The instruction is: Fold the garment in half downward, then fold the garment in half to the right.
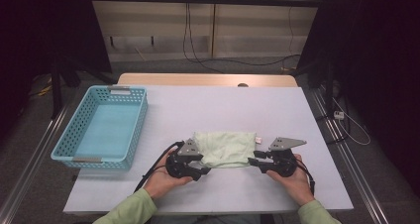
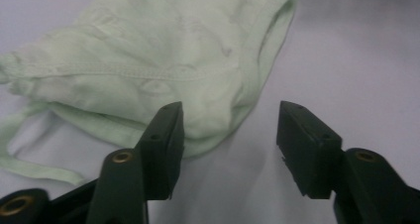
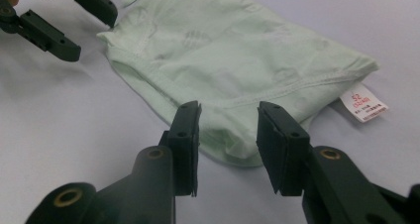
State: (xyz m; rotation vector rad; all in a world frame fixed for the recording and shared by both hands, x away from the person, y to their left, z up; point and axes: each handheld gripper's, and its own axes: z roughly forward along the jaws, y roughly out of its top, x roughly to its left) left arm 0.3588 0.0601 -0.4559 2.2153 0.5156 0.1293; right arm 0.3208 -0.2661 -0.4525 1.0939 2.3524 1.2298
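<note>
A folded pale green garment (image 1: 225,148) lies on the table (image 1: 218,105), right of the blue basket (image 1: 101,127). The left gripper (image 2: 230,127) and right gripper (image 3: 228,127) stand parted at its near corners, gripping nothing. The right gripper view reveals a white tag (image 3: 363,102).

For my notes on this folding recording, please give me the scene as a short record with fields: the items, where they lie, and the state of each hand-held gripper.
garment: pale green folded garment, flat on the table, near the front edge
label: white tag with red print at one corner of the garment
table: white top
basket: light blue basket at the left of the table, nothing inside
left hand-held gripper: jaws open, at the garment's edge, not pressing it
right hand-held gripper: jaws open, at the garment's opposite edge, not pressing it
</note>
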